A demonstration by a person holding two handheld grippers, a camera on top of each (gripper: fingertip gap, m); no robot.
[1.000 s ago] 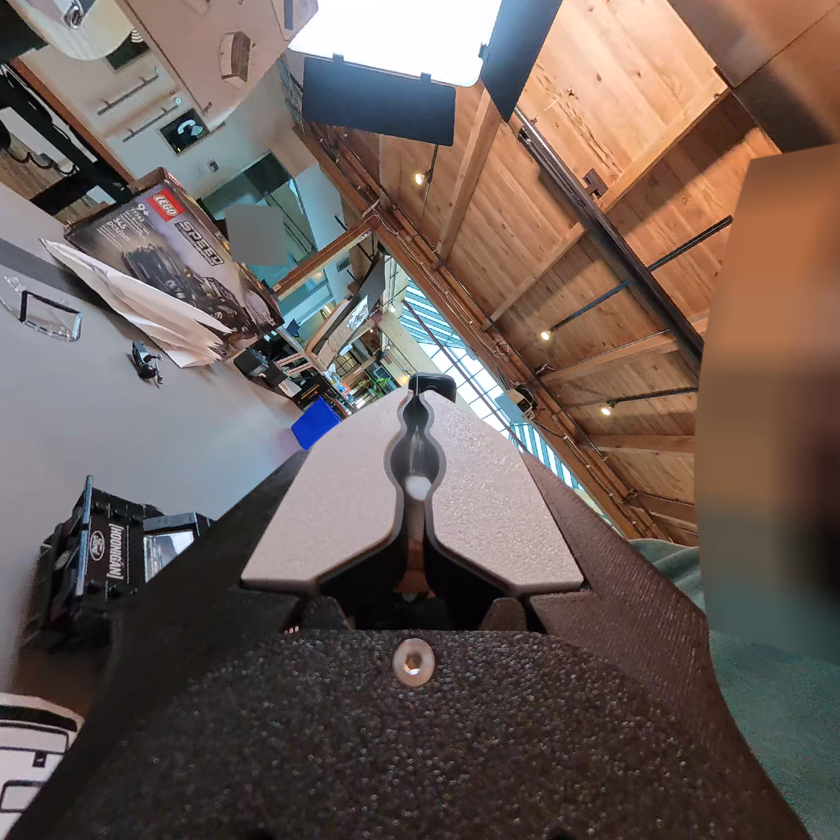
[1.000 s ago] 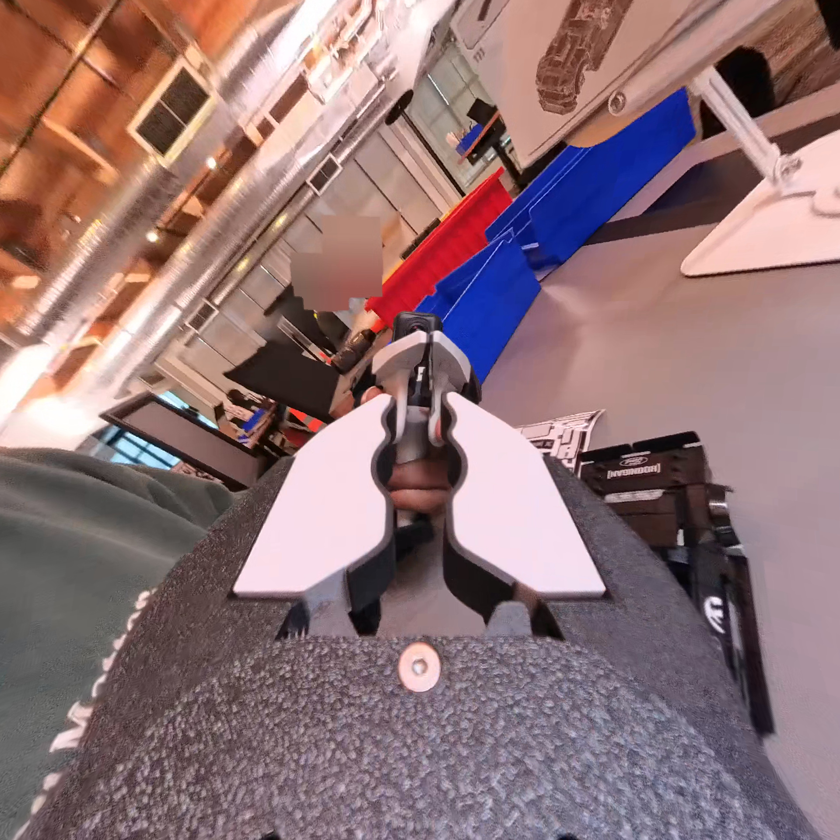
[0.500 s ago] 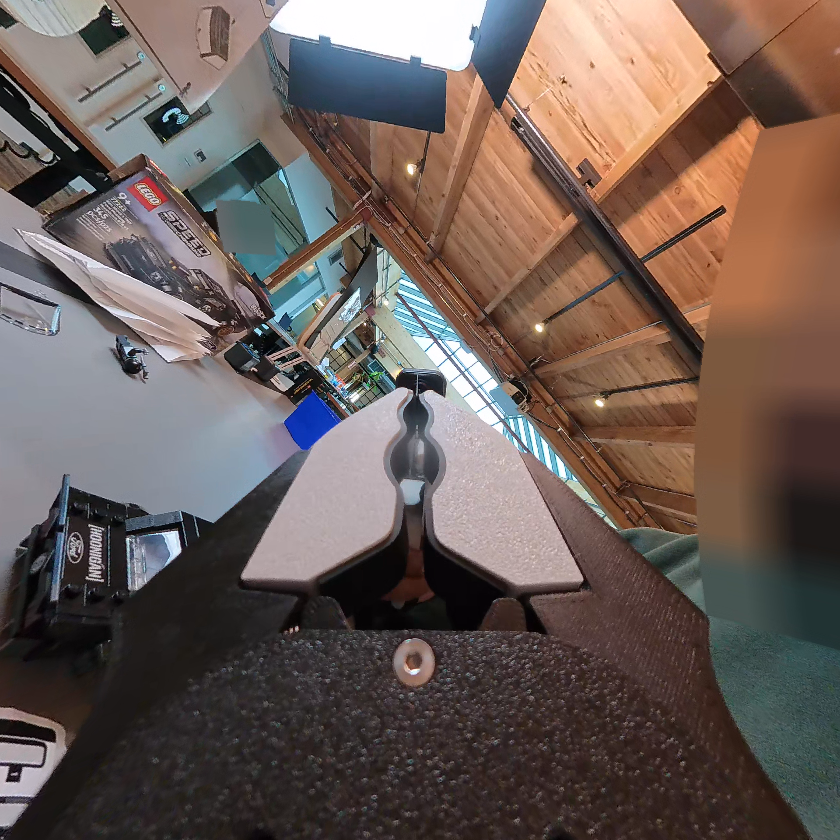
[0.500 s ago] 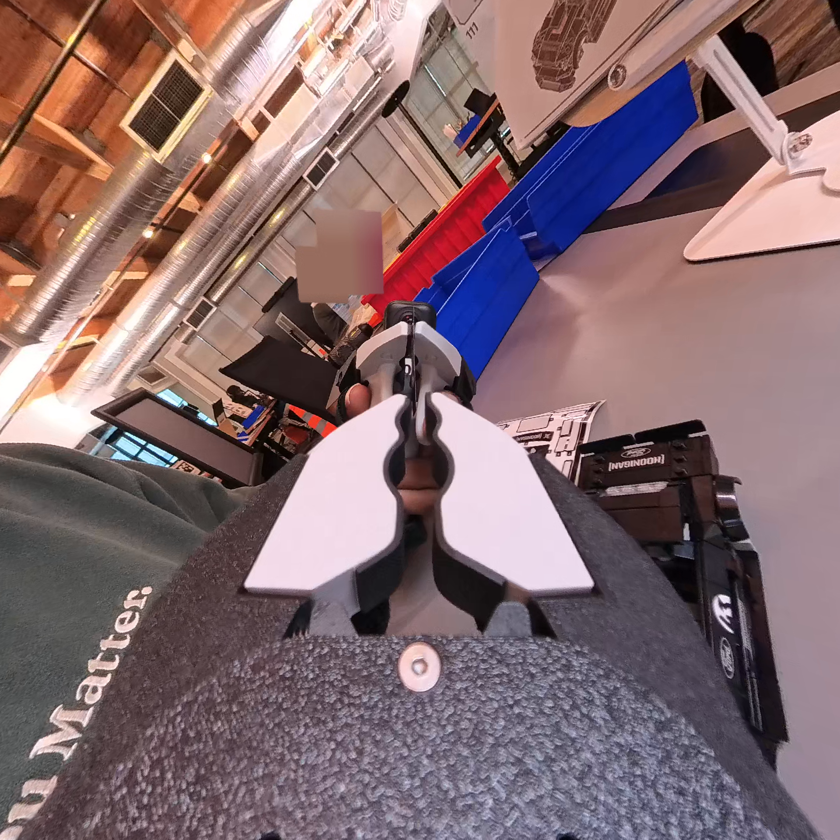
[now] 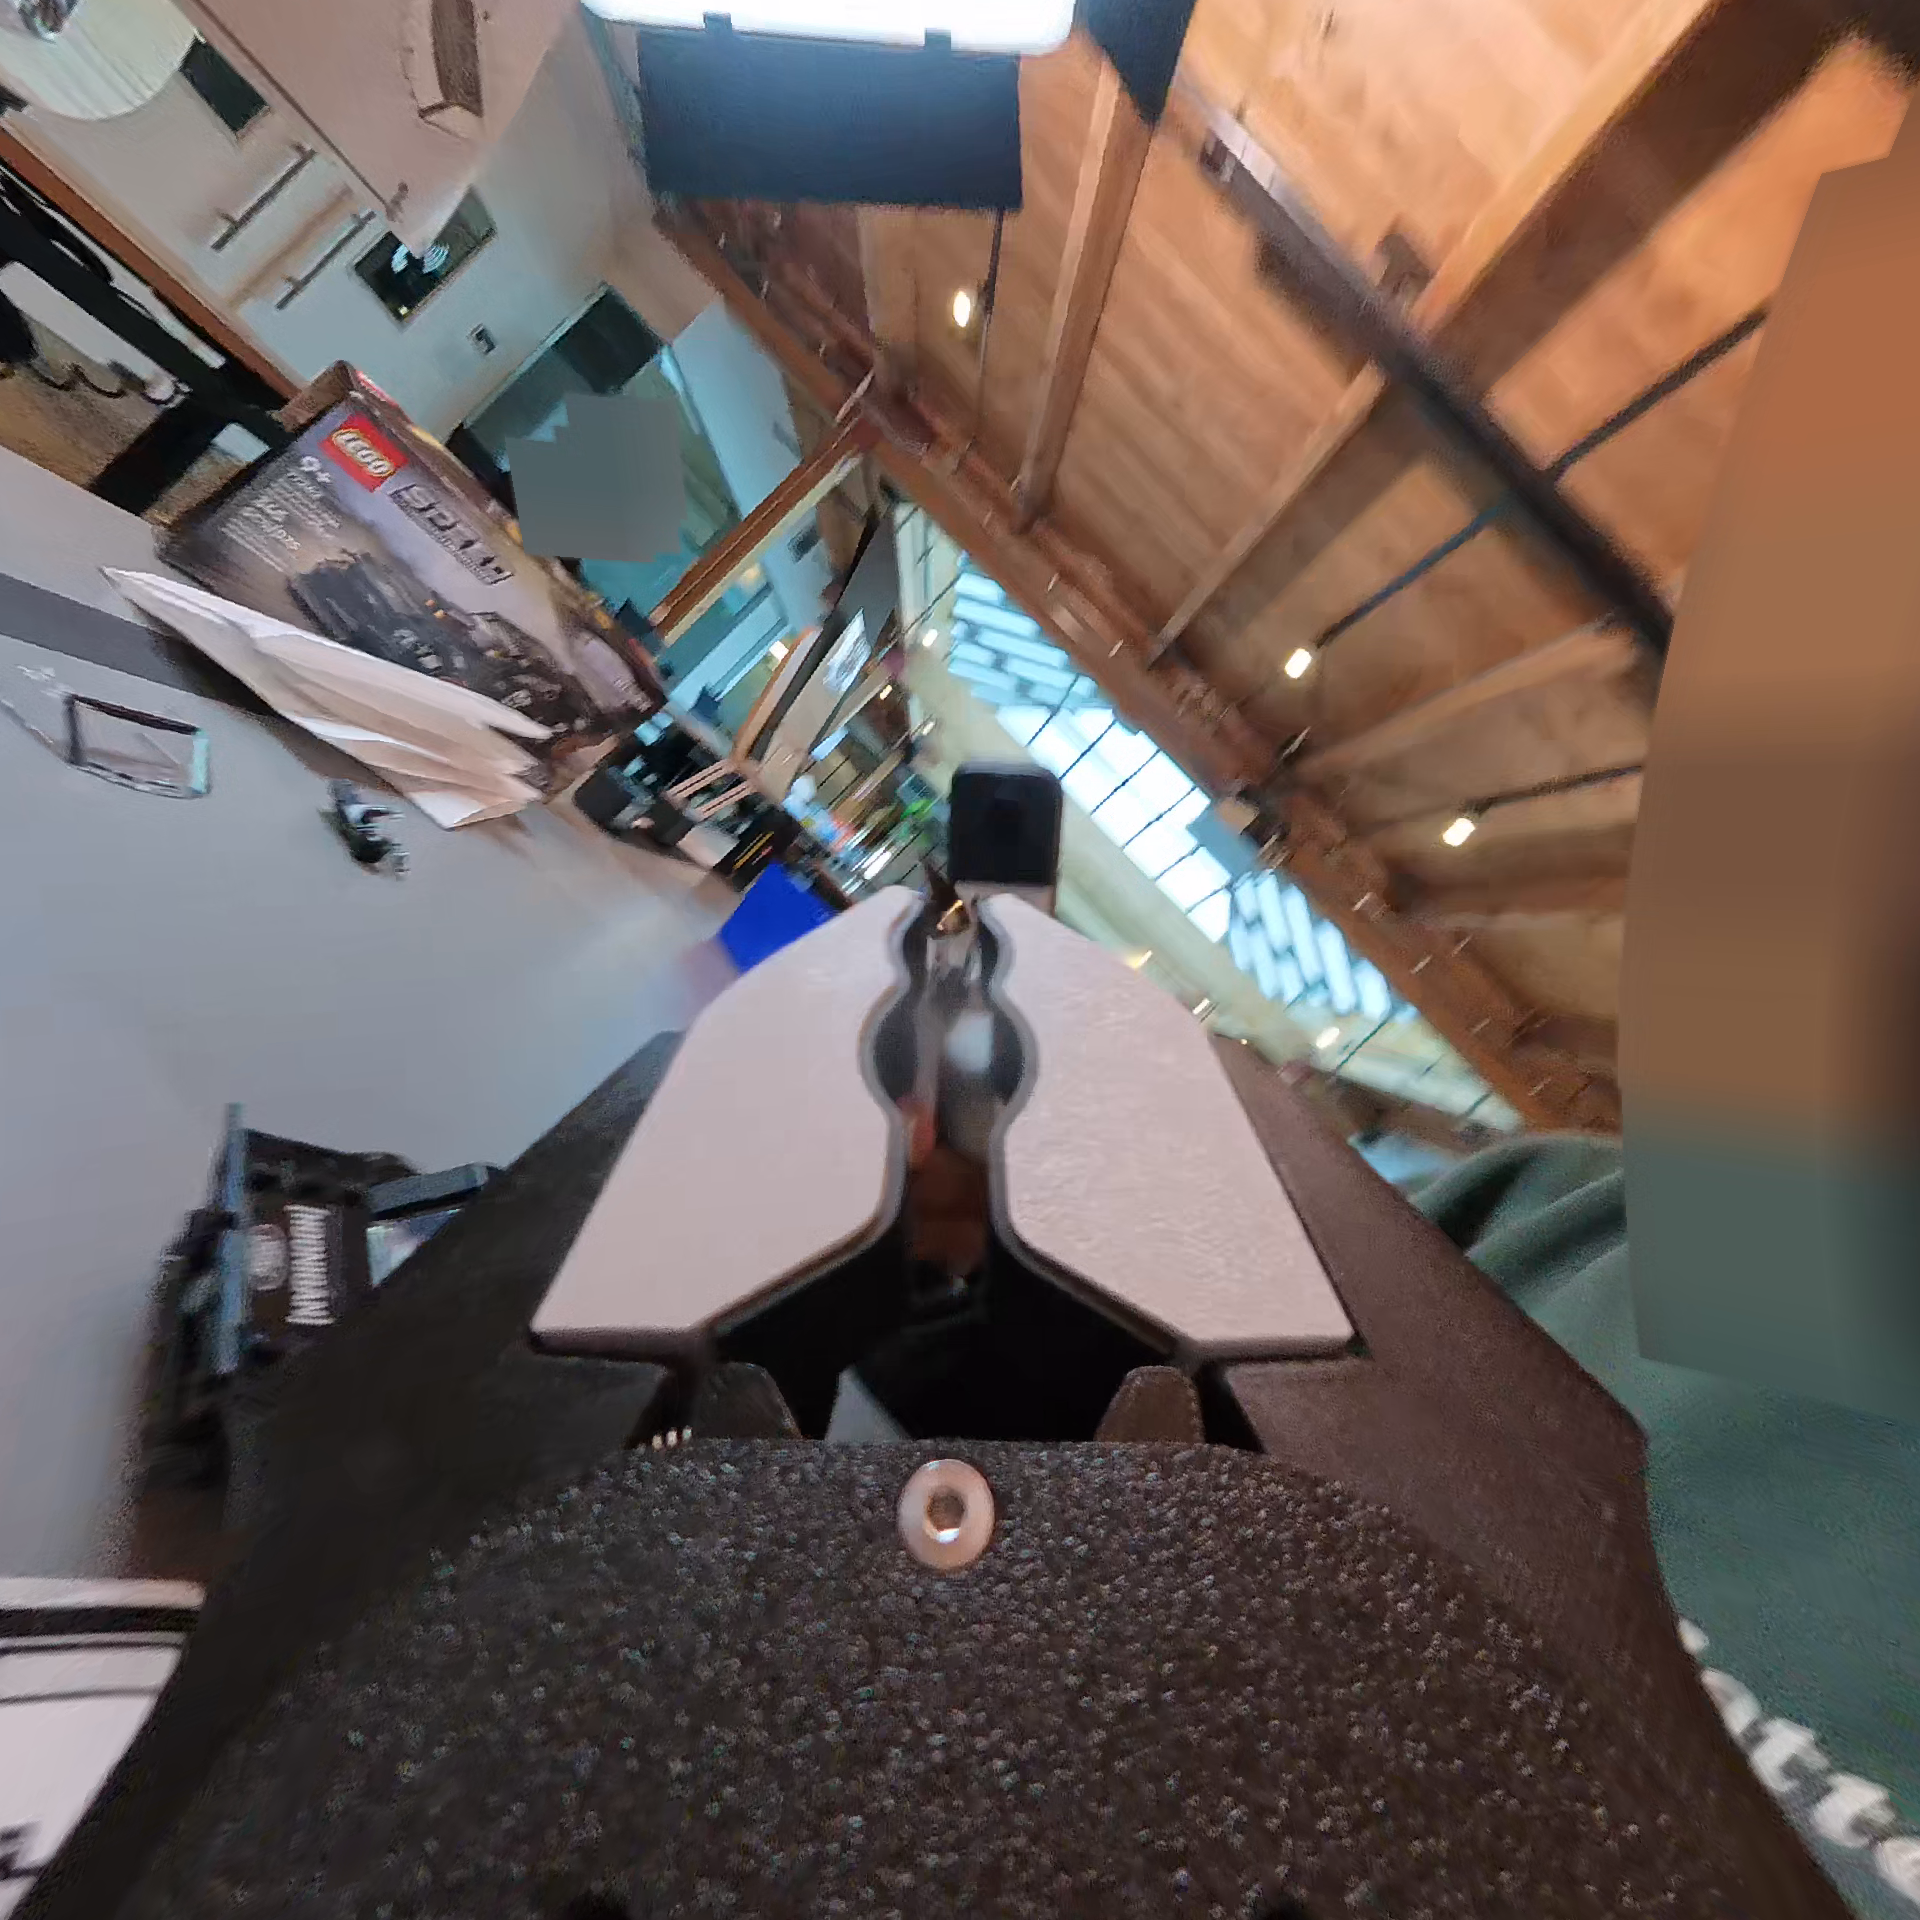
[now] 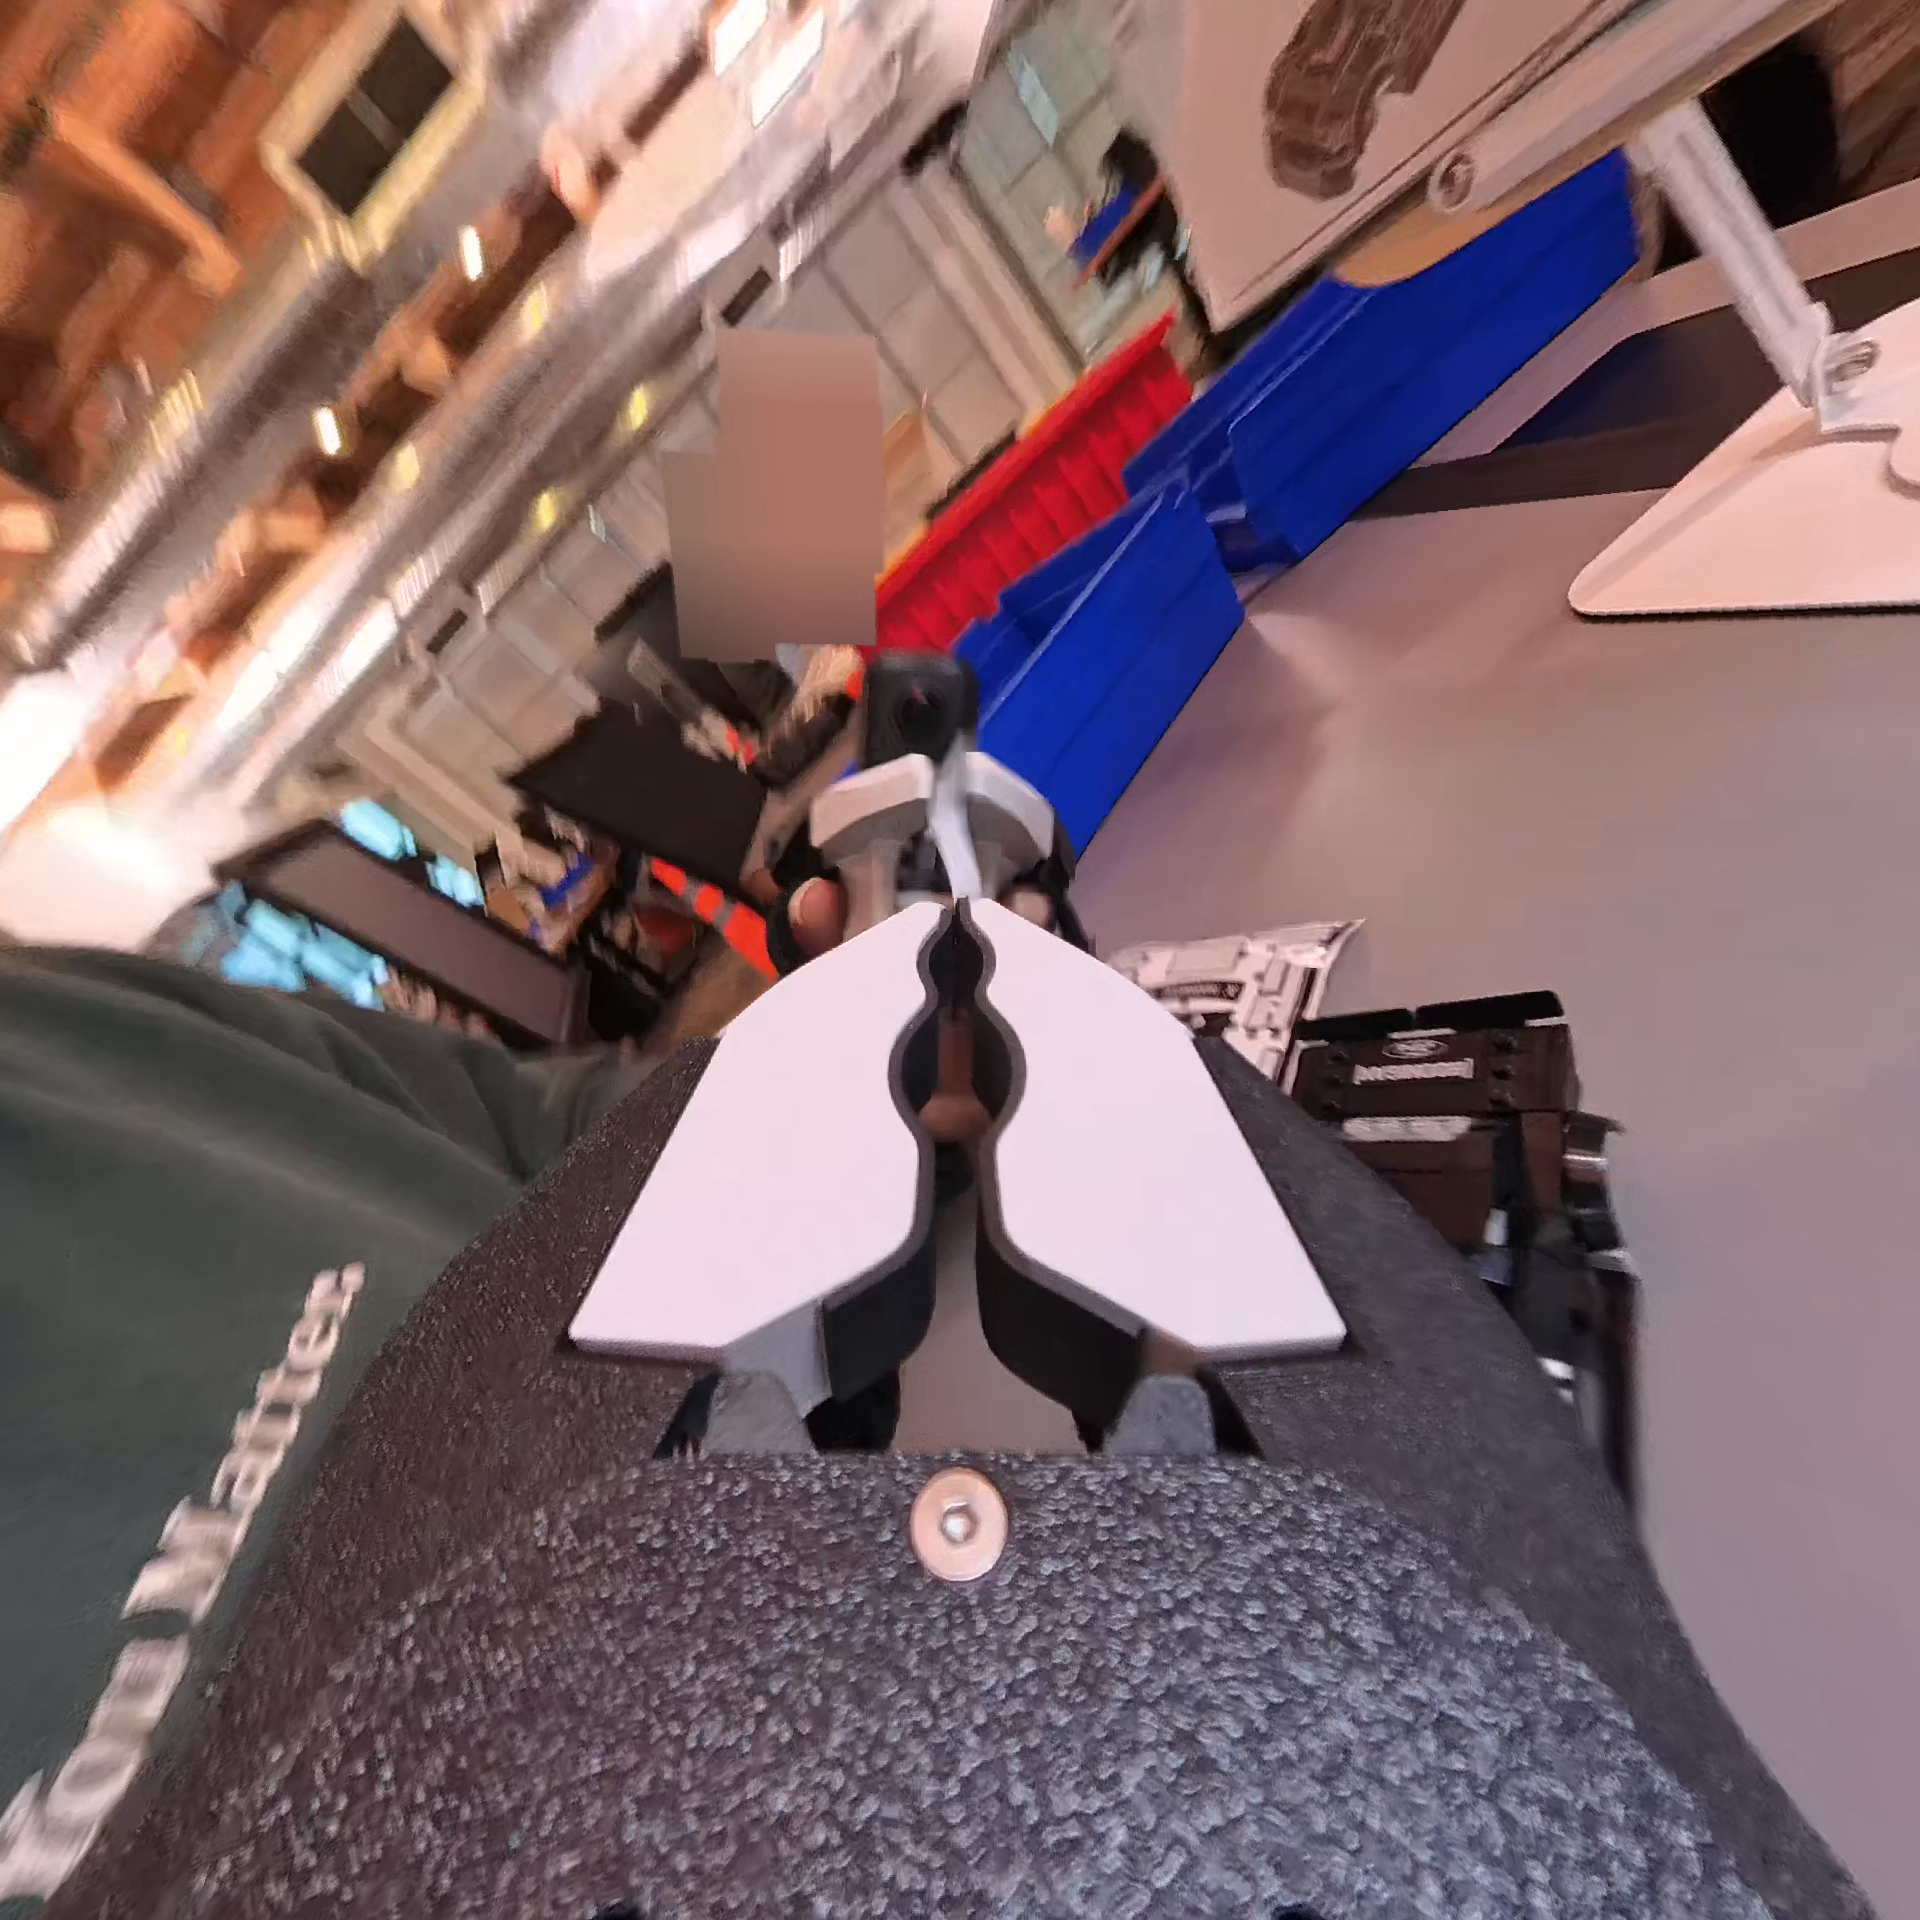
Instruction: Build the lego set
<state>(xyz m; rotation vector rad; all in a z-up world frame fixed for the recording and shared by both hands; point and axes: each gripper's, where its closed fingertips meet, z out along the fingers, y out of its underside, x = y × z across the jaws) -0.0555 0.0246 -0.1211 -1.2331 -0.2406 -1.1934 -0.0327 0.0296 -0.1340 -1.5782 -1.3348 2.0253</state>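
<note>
Though both jaws sit nearly closed, grasp unclear, the black lego car (image 6: 1455, 1122) beside the sticker sheet (image 6: 1236, 977) — light, brittle — wants chassis-side holds.

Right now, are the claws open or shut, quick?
Left claw: shut; holding anything cannot be told.
Right claw: shut; holding anything cannot be told.
</note>
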